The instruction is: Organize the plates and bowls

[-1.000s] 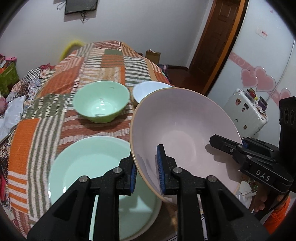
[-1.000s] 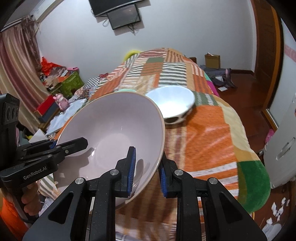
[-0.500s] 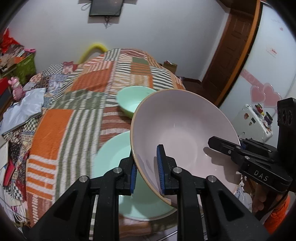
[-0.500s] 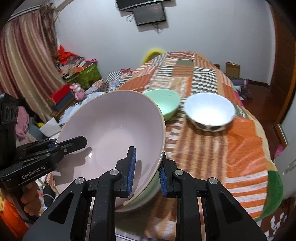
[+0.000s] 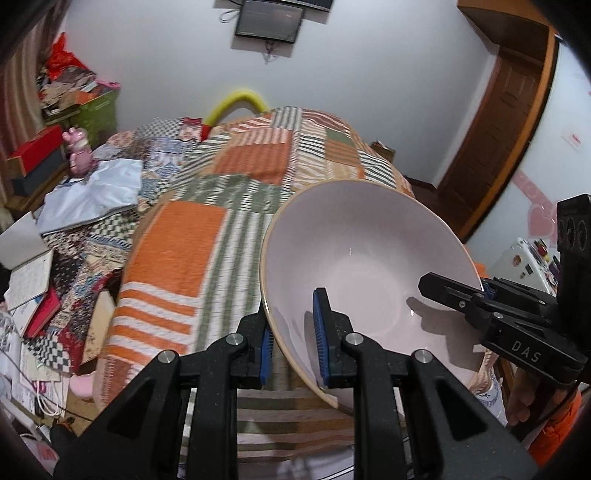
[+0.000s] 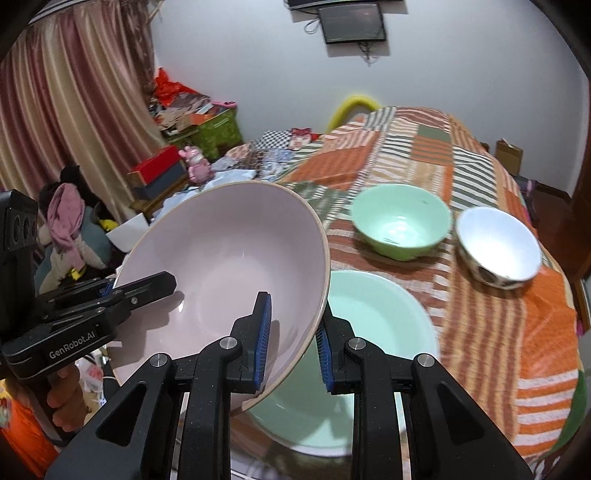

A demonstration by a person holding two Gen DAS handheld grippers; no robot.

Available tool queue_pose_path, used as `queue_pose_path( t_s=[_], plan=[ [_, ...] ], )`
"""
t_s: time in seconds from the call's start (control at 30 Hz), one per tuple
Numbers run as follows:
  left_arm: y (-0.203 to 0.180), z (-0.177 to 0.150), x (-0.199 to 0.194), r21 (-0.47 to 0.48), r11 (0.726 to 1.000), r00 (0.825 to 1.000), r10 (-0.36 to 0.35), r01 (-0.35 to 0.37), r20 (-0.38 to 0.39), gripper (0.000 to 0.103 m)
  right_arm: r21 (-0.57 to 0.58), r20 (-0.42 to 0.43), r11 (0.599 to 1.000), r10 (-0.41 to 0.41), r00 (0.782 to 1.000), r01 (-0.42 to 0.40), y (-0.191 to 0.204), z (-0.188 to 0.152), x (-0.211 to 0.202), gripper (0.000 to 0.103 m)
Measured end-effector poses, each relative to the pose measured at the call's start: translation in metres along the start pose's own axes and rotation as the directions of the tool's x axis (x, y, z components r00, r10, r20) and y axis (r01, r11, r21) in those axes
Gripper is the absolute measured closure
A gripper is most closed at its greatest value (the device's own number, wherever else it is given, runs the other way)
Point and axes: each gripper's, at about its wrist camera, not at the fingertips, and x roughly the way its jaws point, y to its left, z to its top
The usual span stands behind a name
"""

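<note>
A lived-in home bedroom: patchwork quilt [image 5: 236,177], curtains [image 6: 74,110], wall-mounted TV [image 6: 352,24], wooden door [image 5: 495,122].

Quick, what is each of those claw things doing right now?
Left gripper: shut on the pink bowl rim.
Right gripper: shut on the same bowl's opposite rim.

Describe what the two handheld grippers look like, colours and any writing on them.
Both are matte black plastic with silver screws and ribbed blue pads on the fingers. The left gripper, seen from the right wrist, reads GenRobot.AI in white; the right gripper, seen from the left, reads DAS. An orange sleeve shows behind it.
</note>
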Motion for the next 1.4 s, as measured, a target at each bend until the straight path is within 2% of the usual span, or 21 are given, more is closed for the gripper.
queue_pose_path(
  t_s=[0.3, 0.6, 1.13, 1.3, 1.4],
  plan=[
    [0.048, -0.005, -0.014, -0.057, 0.996, 0.998, 0.067, -0.066, 0.015, 0.084, -0.048, -0.037, 0.997, 0.052, 0.998, -0.054, 0.039, 0.008, 0.03, 0.082],
    [0.08, -0.013, -0.007, -0.102, 0.991, 0.997, 0.082, -0.083, -0.012, 0.084, -0.067, -0.099, 0.995, 0.066, 0.993, -0.072, 0.056, 0.006, 0.058, 0.082],
    [0.122, -0.034, 0.035, -0.179, 0.981, 0.989, 0.056, -0.08, -0.137, 0.084, -0.069, -0.246, 0.995, 0.052, 0.968, -0.071, 0.063, -0.007, 0.109, 0.082],
    [0.132, -0.042, 0.049, -0.203, 0.974, 0.98, 0.059, -0.098, -0.191, 0.084, -0.069, -0.272, 0.995, 0.048, 0.961, -0.069, 0.063, -0.011, 0.118, 0.082],
    [0.134, -0.044, 0.05, -0.205, 0.974, 0.979, 0.059, -0.099, -0.195, 0.084, -0.068, -0.274, 0.995, 0.051, 0.96, -0.072, 0.061, -0.011, 0.119, 0.082]
  ],
)
